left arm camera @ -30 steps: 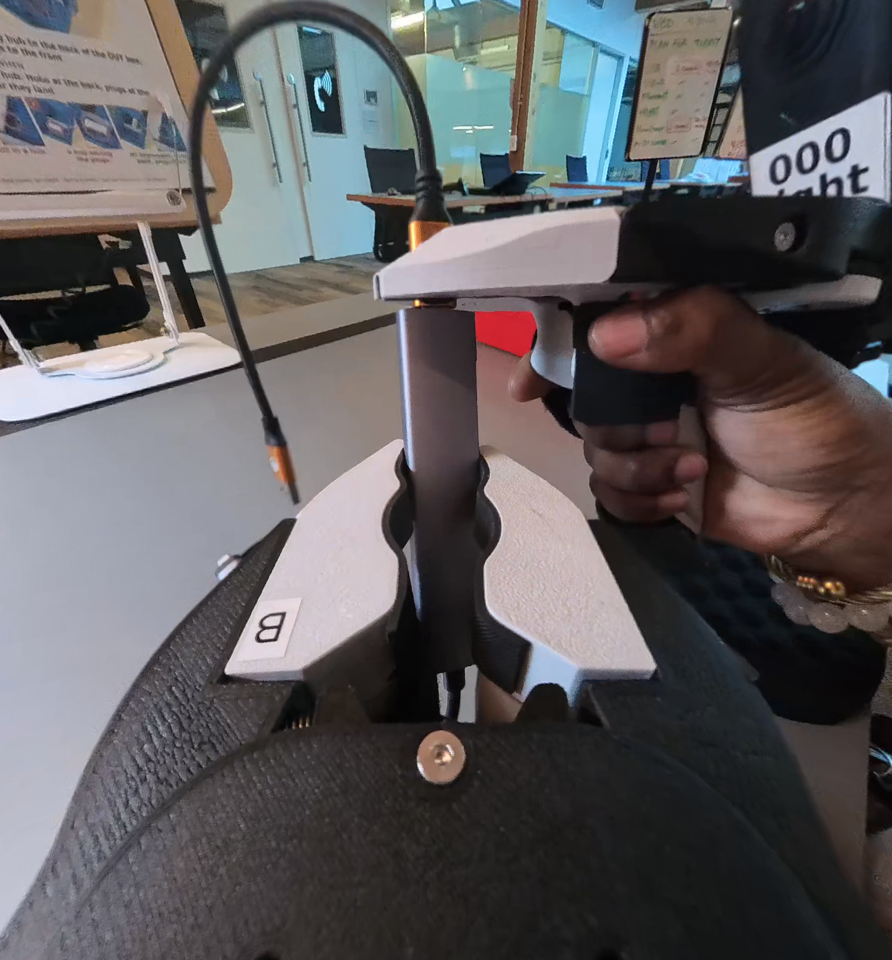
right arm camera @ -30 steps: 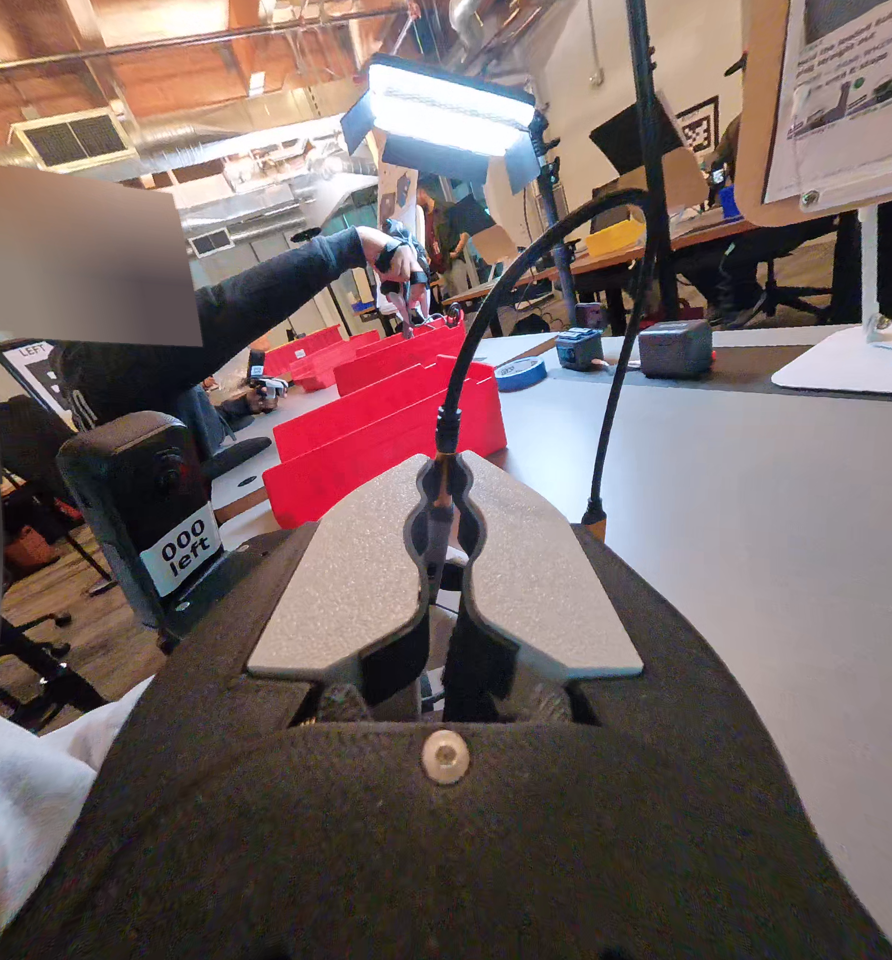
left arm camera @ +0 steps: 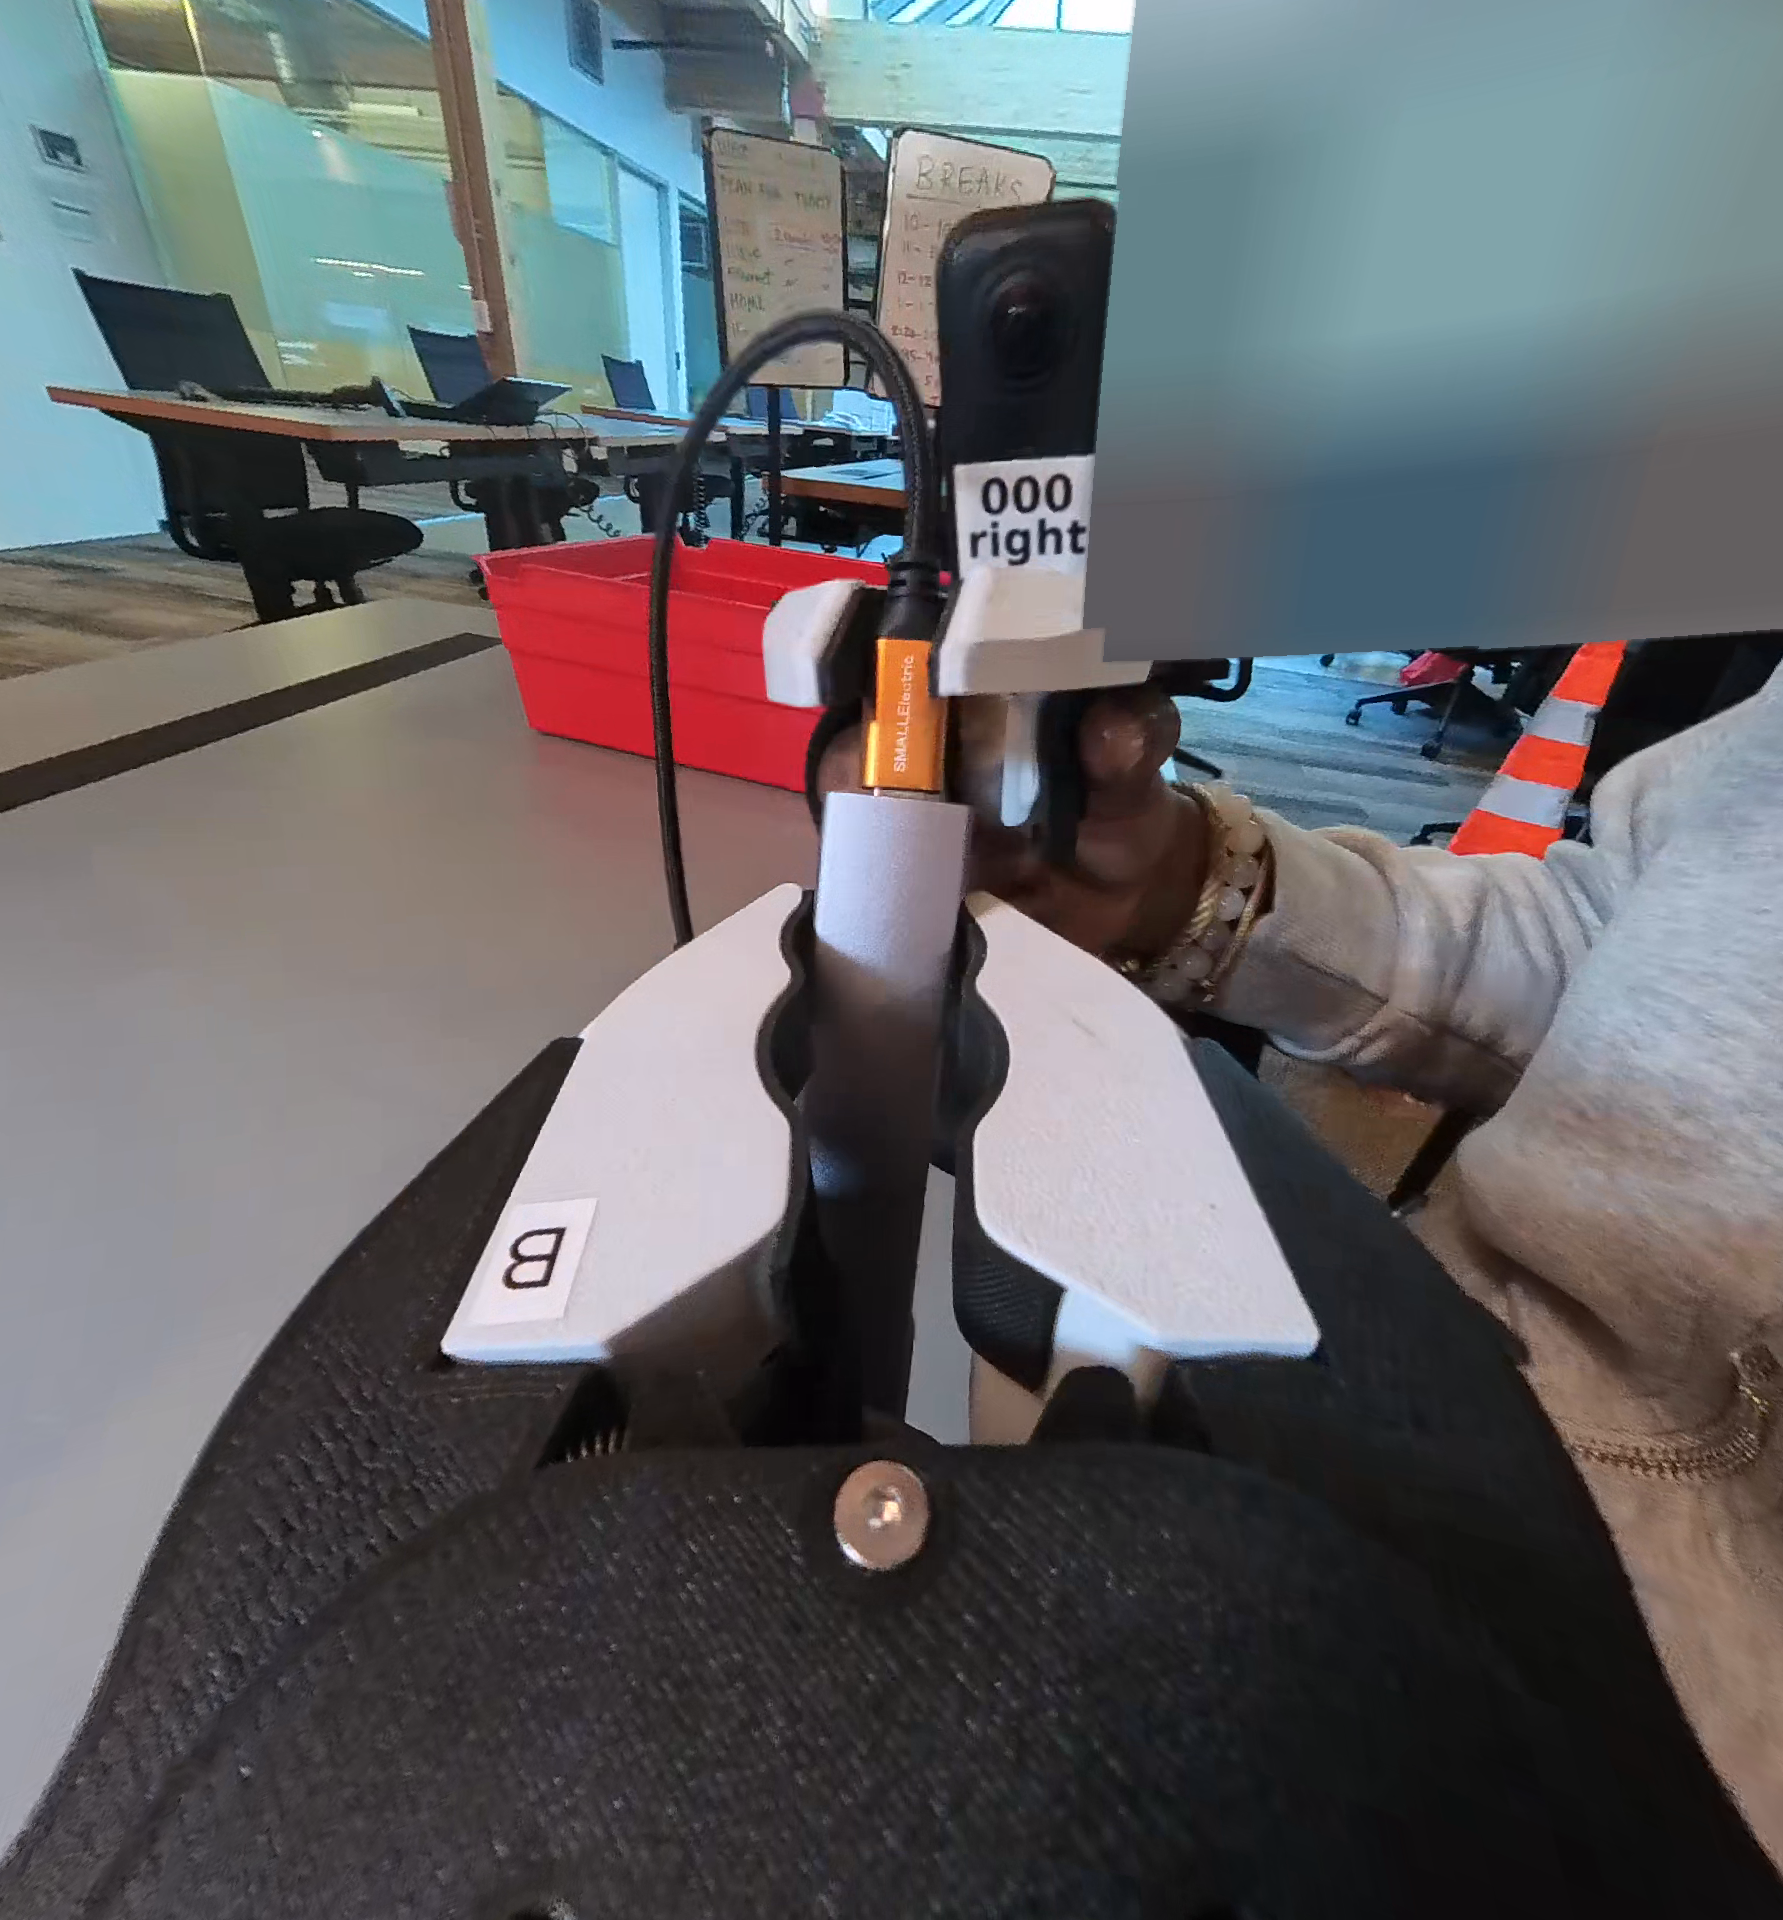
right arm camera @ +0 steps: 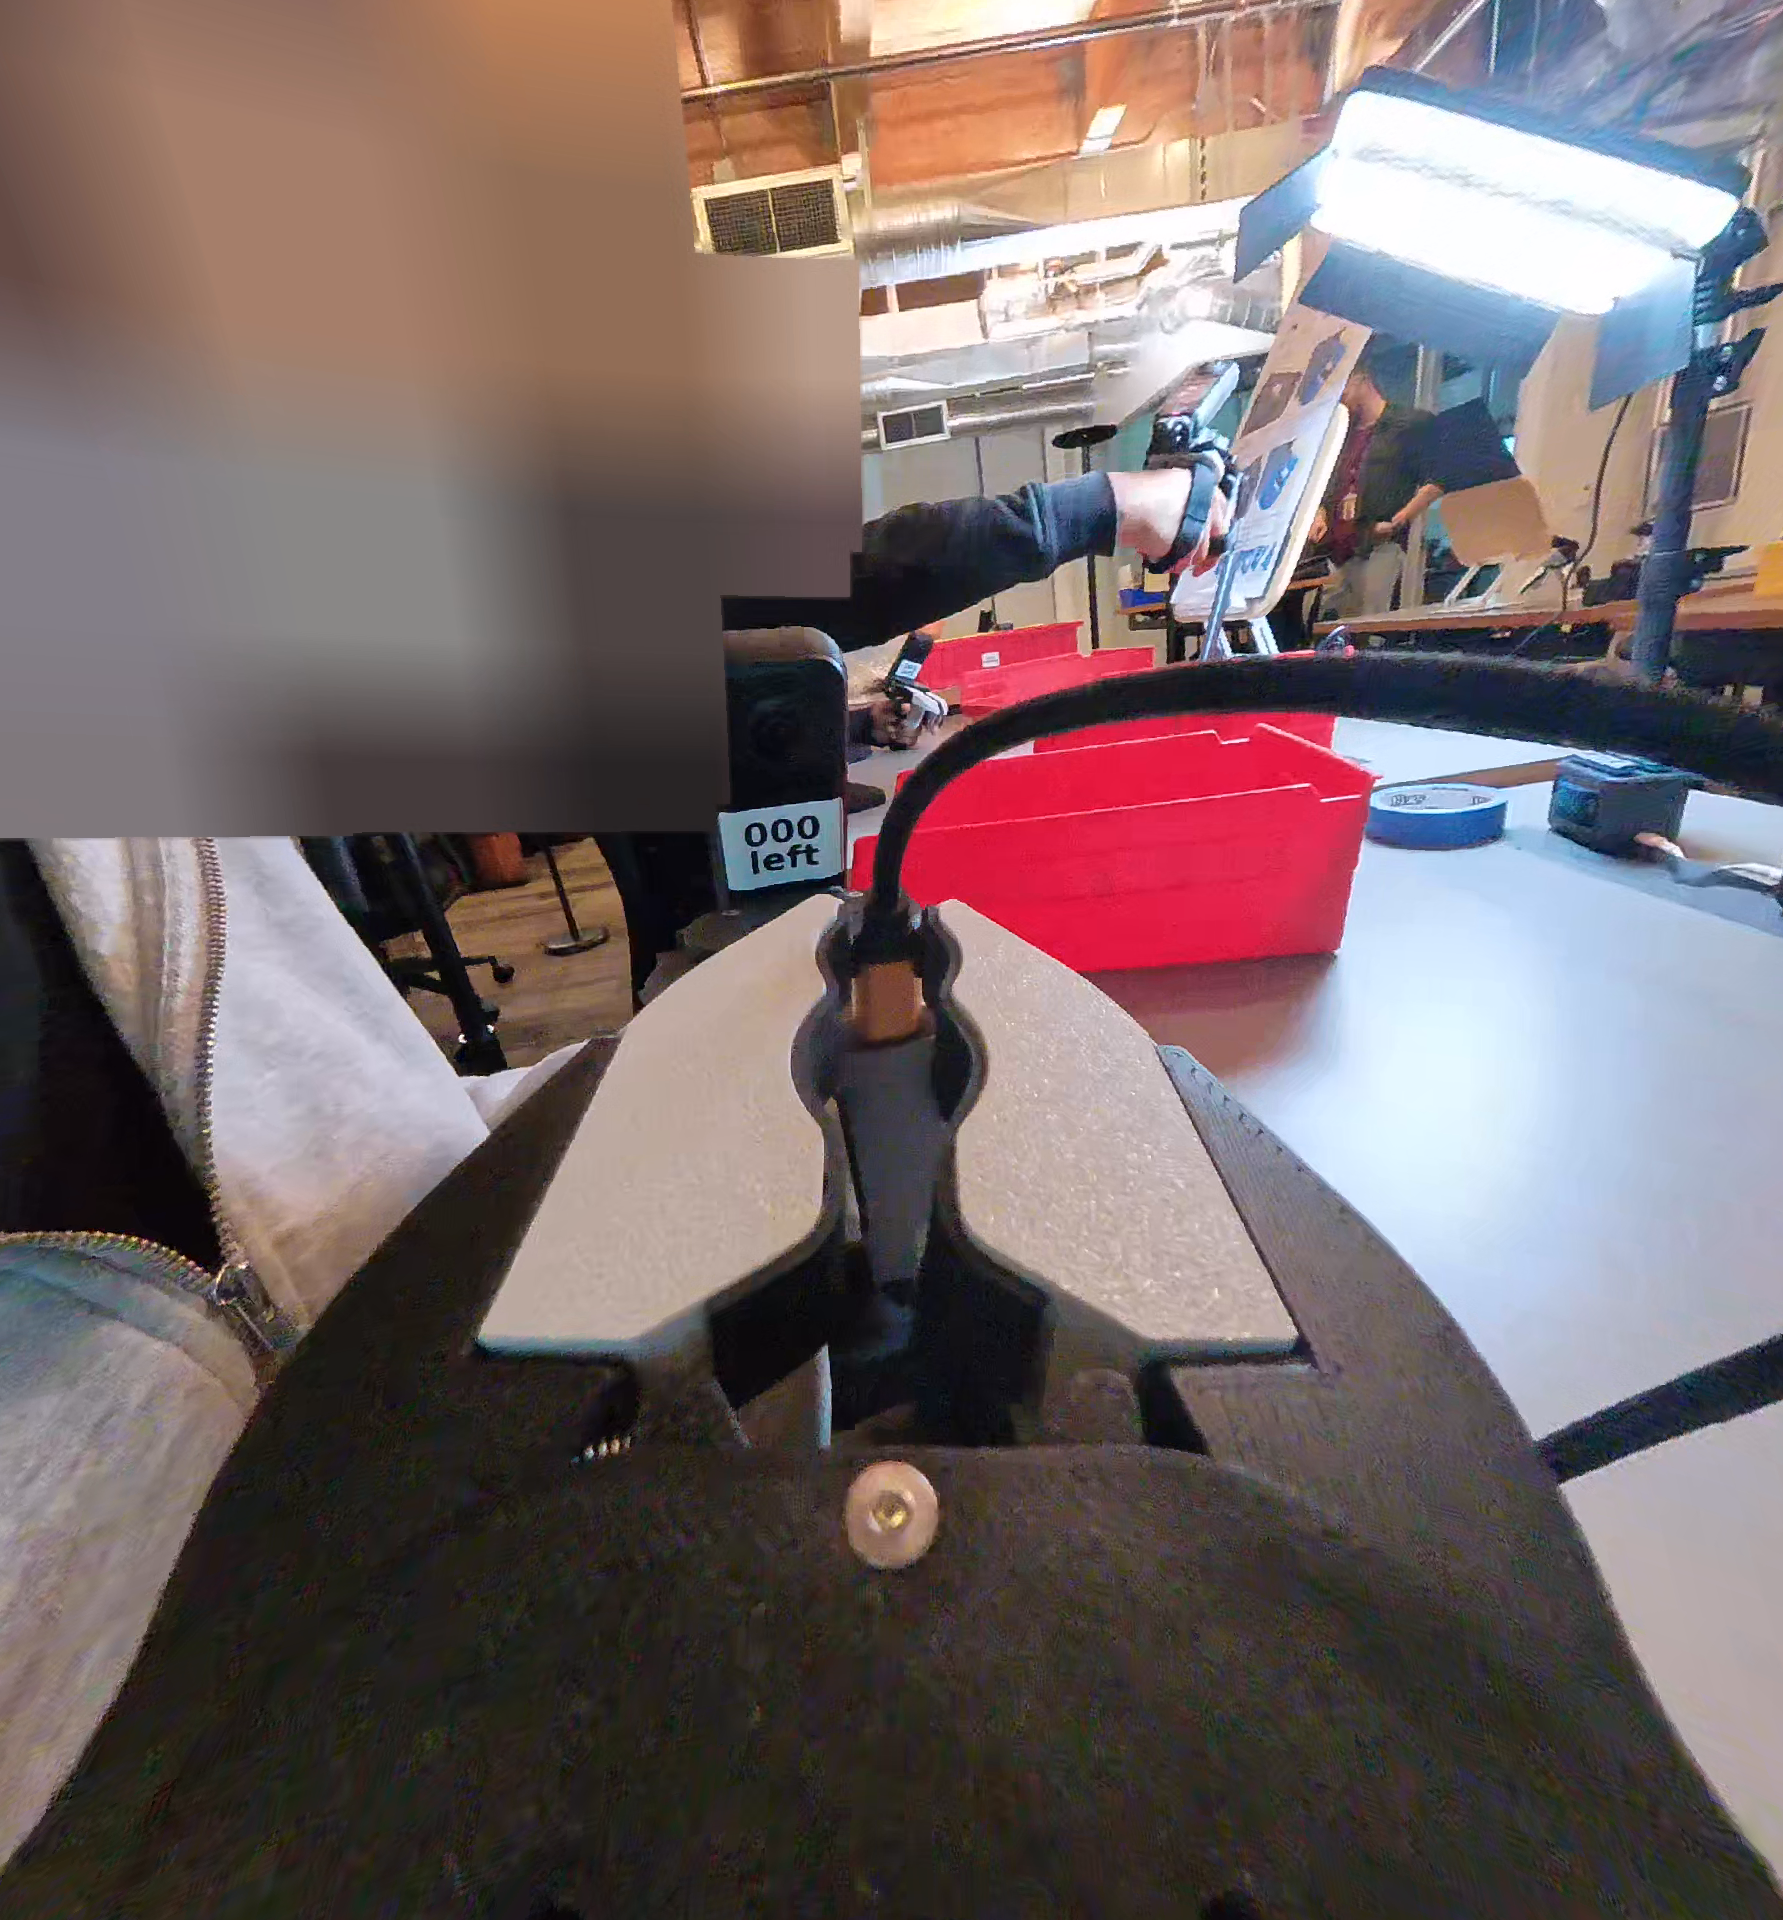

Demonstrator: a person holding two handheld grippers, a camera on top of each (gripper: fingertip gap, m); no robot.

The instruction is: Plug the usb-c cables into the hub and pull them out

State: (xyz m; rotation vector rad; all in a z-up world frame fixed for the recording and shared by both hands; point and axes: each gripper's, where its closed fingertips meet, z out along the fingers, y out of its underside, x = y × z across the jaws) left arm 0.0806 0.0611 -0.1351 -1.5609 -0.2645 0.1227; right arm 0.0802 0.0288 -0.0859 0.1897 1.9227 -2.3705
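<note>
In the left wrist view my left gripper (left arm camera: 882, 914) is shut on the grey hub (left arm camera: 892, 883), which stands upright between its white fingers. An orange USB-C plug (left arm camera: 902, 717) sits against the hub's top end. My right gripper (left arm camera: 882, 634) is shut on that plug from above. The black braided cable (left arm camera: 663, 675) loops up over it and hangs down on the left. In the right wrist view my right gripper (right arm camera: 882, 935) holds the orange plug (right arm camera: 882, 1003), with the hub (right arm camera: 892, 1143) just behind it. The cable (right arm camera: 1386, 686) arcs off to the right.
A red bin (left arm camera: 638, 644) stands on the grey table (left arm camera: 243, 935) behind the hub; it also shows in the right wrist view (right arm camera: 1126, 862). A blue tape roll (right arm camera: 1438, 810) and a small dark box (right arm camera: 1614, 800) lie farther right. An orange cone (left arm camera: 1531, 769) stands on the floor. My right fingertips sit around 5 centimeters from my left ones.
Both grippers have turned together; the right gripper now faces the left camera head-on instead of side-on. The plug stays at the hub's end. The cable's loose end is out of sight.
</note>
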